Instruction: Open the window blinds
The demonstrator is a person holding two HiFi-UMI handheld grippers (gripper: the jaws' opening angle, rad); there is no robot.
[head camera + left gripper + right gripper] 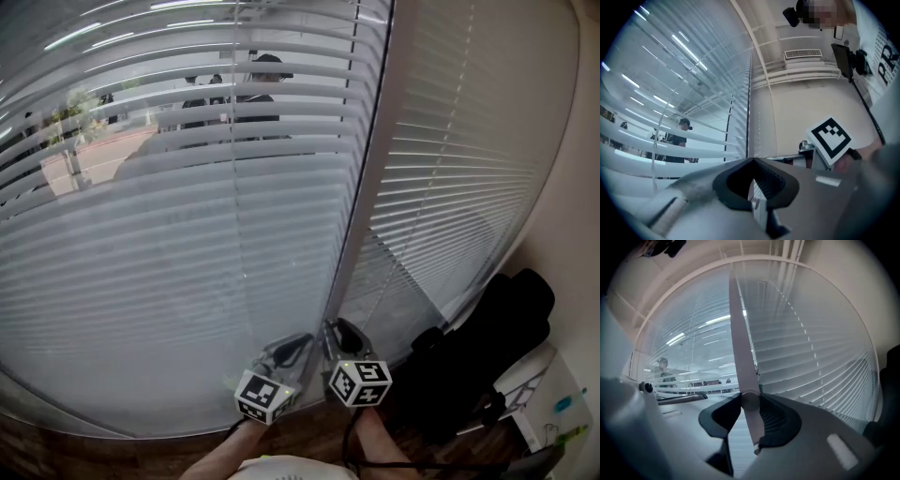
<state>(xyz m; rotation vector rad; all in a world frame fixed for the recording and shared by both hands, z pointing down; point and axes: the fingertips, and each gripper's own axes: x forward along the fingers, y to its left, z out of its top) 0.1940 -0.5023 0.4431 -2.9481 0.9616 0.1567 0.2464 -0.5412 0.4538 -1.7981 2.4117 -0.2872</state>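
A pale tilt wand (361,178) hangs along the post between the two window blinds. The left blind (169,216) has its upper slats tilted, so the outside shows through; the right blind (469,169) has its slats lying flat. Both grippers meet at the wand's lower end. My right gripper (337,330) is shut on the wand (740,343), which crosses between its pads (751,404). My left gripper (298,349) sits just left of it and below, and its jaws (753,187) are closed around the wand's tip (749,117).
A black seat or bag (487,347) stands at the lower right by the wall, with a white object (553,394) beside it. A dark wooden strip (56,450) runs under the window. People (253,94) stand beyond the glass.
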